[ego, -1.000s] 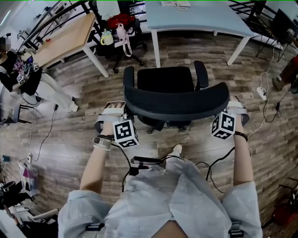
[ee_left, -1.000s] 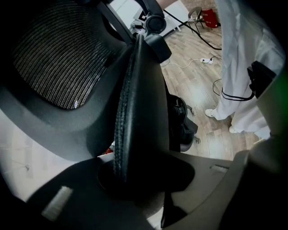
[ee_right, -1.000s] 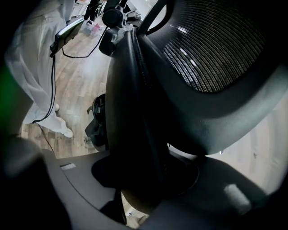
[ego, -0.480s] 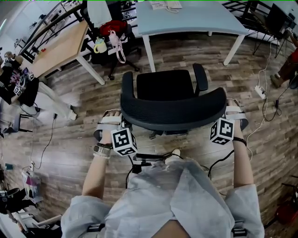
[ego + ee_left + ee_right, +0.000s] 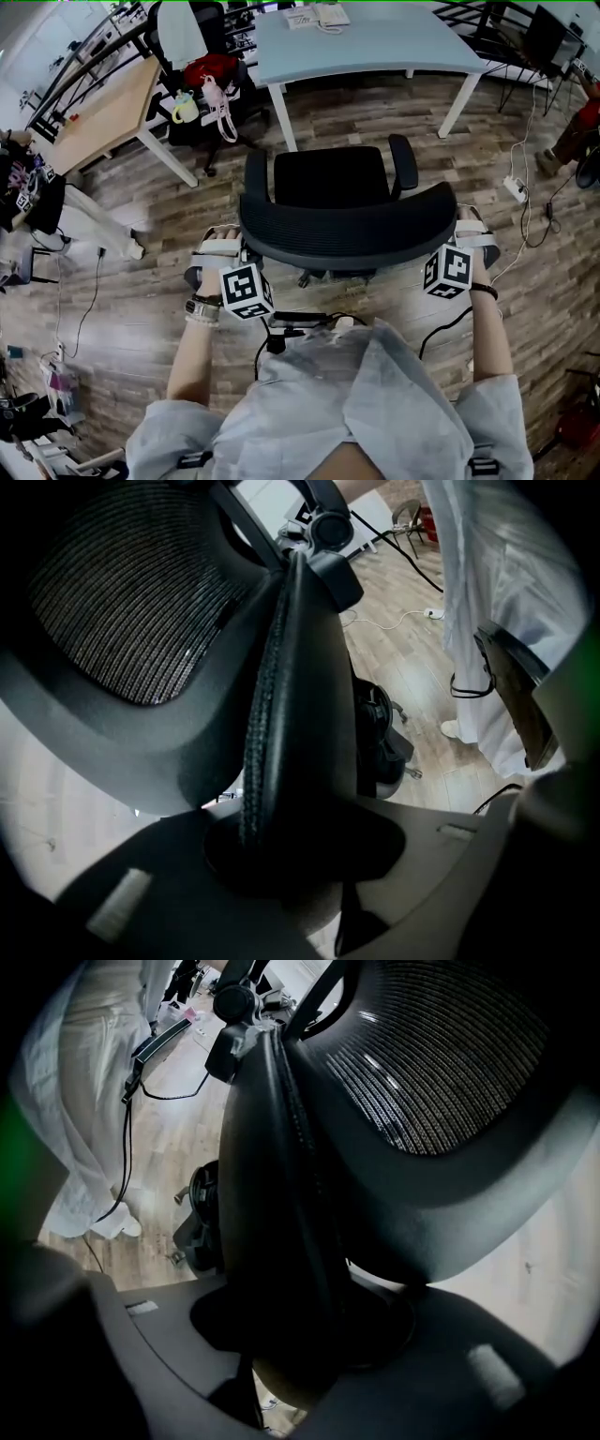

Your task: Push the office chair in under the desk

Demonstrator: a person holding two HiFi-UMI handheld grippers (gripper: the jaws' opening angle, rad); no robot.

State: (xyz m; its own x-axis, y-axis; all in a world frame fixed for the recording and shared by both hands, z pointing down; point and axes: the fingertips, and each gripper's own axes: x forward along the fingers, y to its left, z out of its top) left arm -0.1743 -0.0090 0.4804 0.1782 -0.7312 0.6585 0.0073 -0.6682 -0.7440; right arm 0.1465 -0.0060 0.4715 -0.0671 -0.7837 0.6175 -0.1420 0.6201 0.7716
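Left gripper: we find the jaws part-closed and clamped on the left edge of the backrest.
Right gripper: clamped the same way on the backrest's right edge.
Office chair: on the wooden floor, seat facing the desk, short of it and not yet under.
Step in hand: rolling the chair forward, in our judgement.
Advice: push equally from both sides and aim between the desk legs, so the armrests clear.

The office chair stands before the desk; the left gripper and right gripper sit on its backrest's two ends
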